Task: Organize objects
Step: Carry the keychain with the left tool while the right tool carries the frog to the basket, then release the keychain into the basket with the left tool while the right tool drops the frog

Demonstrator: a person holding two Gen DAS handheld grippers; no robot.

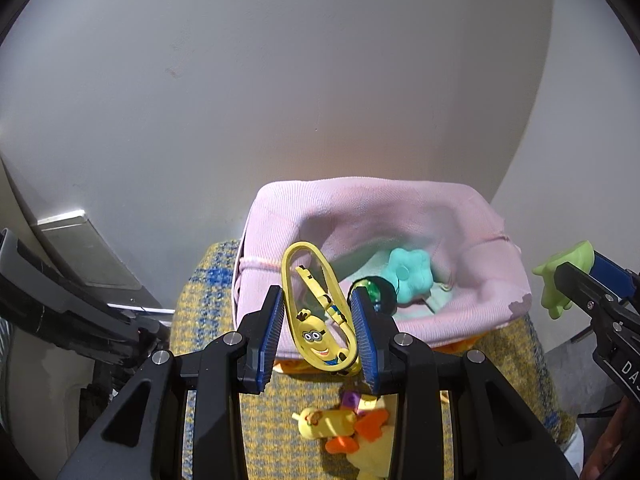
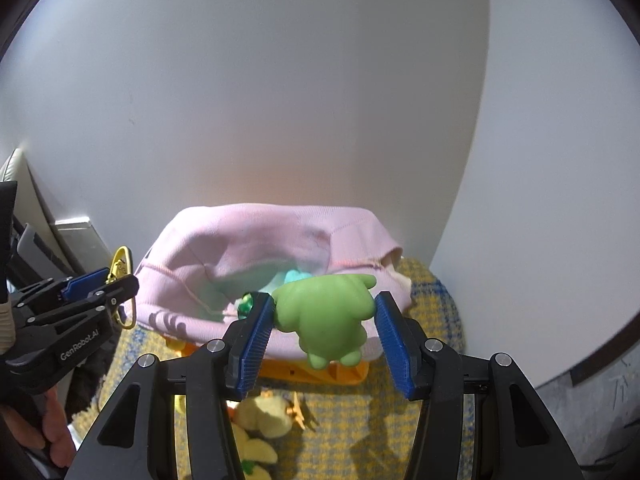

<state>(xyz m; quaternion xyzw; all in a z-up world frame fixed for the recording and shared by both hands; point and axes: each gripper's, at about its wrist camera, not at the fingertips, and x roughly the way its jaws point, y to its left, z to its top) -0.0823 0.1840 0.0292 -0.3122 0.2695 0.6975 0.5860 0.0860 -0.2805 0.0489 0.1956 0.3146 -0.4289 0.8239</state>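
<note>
A: Nearest the left camera, the left gripper [image 1: 318, 320] has its fingers [image 1: 269, 332] pinching a yellow tag [image 1: 316, 310], a flat rubbery loop with a cartoon figure on it. It hangs just in front of the pink bag [image 1: 460, 216], at the near rim.

B: And the right gripper [image 2: 324, 330]?

A: Its fingers [image 2: 394, 344] are closed round a green toy [image 2: 324, 316], also just in front of the bag and over its near rim.

B: How would they handle?

A: Both look light, I'd judge. The tag seems bendy and thin, so holding it across the flat sides, as now, seems right; gripped by the loop alone it could twist. The toy looks soft and squashy, with a rounded body; a hold across its middle should keep it from slipping.

B: Which way do they lie?

A: The tag's long axis runs away from the camera, loop end toward the bag, figure end nearest. The toy's feet point toward the camera, its arms out to either side.

B: Around the bag?

A: Inside it lie a teal flower [image 1: 410, 274] and a dark ball [image 1: 376, 292]. The bag rests on a yellow cloth [image 1: 208, 320], with a plush duck [image 1: 344, 428] in front of the bag.
</note>
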